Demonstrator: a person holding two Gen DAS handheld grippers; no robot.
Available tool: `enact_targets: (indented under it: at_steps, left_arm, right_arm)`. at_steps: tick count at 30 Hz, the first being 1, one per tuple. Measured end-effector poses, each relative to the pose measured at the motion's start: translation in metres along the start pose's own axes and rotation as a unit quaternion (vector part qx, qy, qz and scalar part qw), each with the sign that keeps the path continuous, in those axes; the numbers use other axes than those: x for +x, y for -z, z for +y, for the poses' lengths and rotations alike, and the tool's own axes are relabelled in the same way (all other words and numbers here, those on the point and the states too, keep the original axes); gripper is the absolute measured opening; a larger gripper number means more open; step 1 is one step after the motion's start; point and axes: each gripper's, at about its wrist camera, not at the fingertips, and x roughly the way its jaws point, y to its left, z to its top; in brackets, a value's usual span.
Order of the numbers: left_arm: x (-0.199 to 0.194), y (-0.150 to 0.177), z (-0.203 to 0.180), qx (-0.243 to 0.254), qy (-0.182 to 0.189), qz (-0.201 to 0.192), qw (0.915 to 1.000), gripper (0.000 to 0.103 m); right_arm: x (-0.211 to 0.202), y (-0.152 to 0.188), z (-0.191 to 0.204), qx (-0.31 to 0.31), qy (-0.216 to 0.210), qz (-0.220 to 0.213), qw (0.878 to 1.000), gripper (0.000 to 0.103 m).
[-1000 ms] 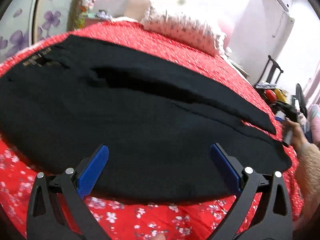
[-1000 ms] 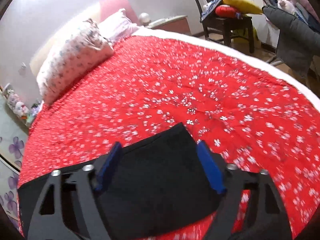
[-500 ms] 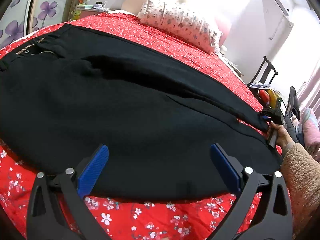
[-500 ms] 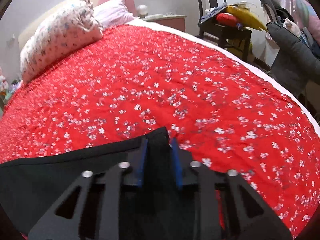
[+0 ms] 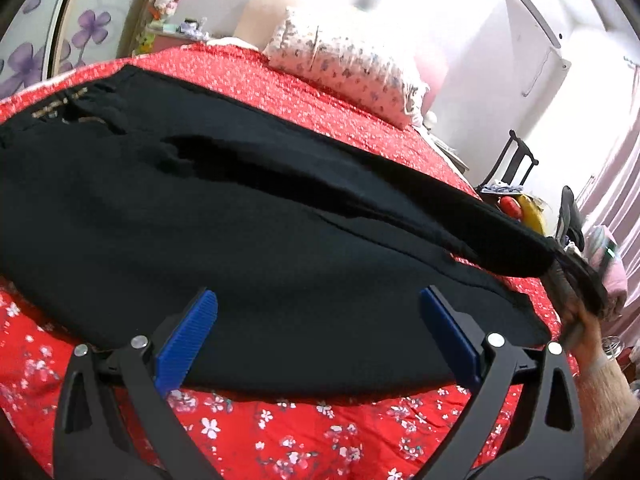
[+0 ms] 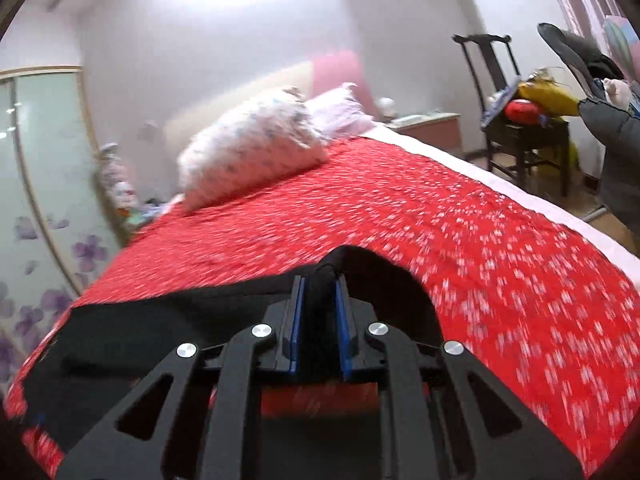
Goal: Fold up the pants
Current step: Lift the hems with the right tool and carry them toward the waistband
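right gripper (image 6: 319, 280) has just been closing and pinches a bunched hem of black pants (image 6: 168, 328), lifted off red floral bedspread (image 6: 460, 220); pillow (image 6: 248, 152) and chair (image 6: 516, 120) behind.

Your left gripper (image 5: 318, 334) is spread wide, pointing downward. Your right gripper (image 6: 319, 312) has just been closing and pinches the pants (image 6: 344, 264).

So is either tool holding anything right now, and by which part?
The right tool is clamped on the black pants, pinching the leg cuff end. The left tool is open, holding nothing.
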Motion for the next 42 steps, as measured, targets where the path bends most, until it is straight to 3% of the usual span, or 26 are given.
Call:
enact_targets:
  at_steps: [2,4,7,9,11,13,17,19,21,24,32,34,37,40,42]
  left_arm:
    - [-0.006,-0.002,-0.004,0.008,-0.004,-0.014,0.9999,0.1]
    - [-0.011,-0.003,-0.007,0.015,-0.009,-0.027,0.9995,0.101]
    - [-0.017,-0.005,-0.008,0.011,-0.012,-0.039,0.9991,0.101]
    - [-0.02,-0.005,-0.005,0.002,-0.014,-0.042,0.999,0.101]
    - [-0.022,-0.006,-0.002,-0.011,-0.015,-0.041,0.999,0.101]
    - [-0.025,-0.008,0.001,-0.023,-0.014,-0.04,0.9988,0.101]
    - [-0.028,-0.007,0.006,-0.031,-0.016,-0.04,0.9986,0.101]
    - [-0.03,-0.007,0.006,-0.025,-0.021,-0.041,0.9986,0.101]
    - [-0.032,-0.007,0.003,-0.015,-0.026,-0.044,0.9986,0.101]
    - [-0.037,-0.005,0.002,-0.005,-0.027,-0.051,0.9983,0.101]
    - [-0.043,-0.007,0.006,-0.007,-0.022,-0.052,0.9984,0.101]
    - [-0.043,-0.008,0.008,-0.013,-0.023,-0.05,0.9984,0.101]
    - [-0.041,-0.009,0.011,-0.023,-0.02,-0.044,0.9986,0.101]
    - [-0.04,-0.01,0.013,-0.024,-0.014,-0.041,0.9988,0.101]
    - [-0.04,-0.01,0.013,-0.023,-0.009,-0.041,0.9989,0.101]
  right_arm:
    - [-0.02,0.016,-0.002,0.005,0.005,0.02,1.0,0.014]
    - [-0.027,0.036,-0.008,0.019,0.037,0.067,0.997,0.014]
    - [-0.022,0.062,-0.008,0.018,0.082,0.162,0.983,0.016]
    - [-0.026,0.072,0.003,0.013,0.099,0.196,0.976,0.018]
    - [-0.036,0.07,0.011,0.012,0.11,0.197,0.974,0.035]
    - [-0.051,0.06,0.012,0.054,0.111,0.182,0.975,0.049]
    - [-0.07,0.048,0.01,0.194,0.045,0.15,0.968,0.049]
    - [-0.066,0.053,0.013,0.271,0.007,0.152,0.95,0.049]
    - [-0.054,0.064,0.015,0.329,-0.002,0.173,0.928,0.048]
    - [-0.033,0.078,0.017,0.383,0.027,0.196,0.902,0.048]
    - [0.0,0.095,0.006,0.467,0.098,0.169,0.862,0.048]
    - [0.007,0.093,0.01,0.462,0.111,0.156,0.866,0.046]
    - [0.016,0.088,0.009,0.439,0.118,0.13,0.881,0.009]
    - [0.013,0.075,0.017,0.387,0.104,0.095,0.911,0.006]
    - [-0.001,0.062,0.025,0.349,0.079,0.044,0.933,0.005]
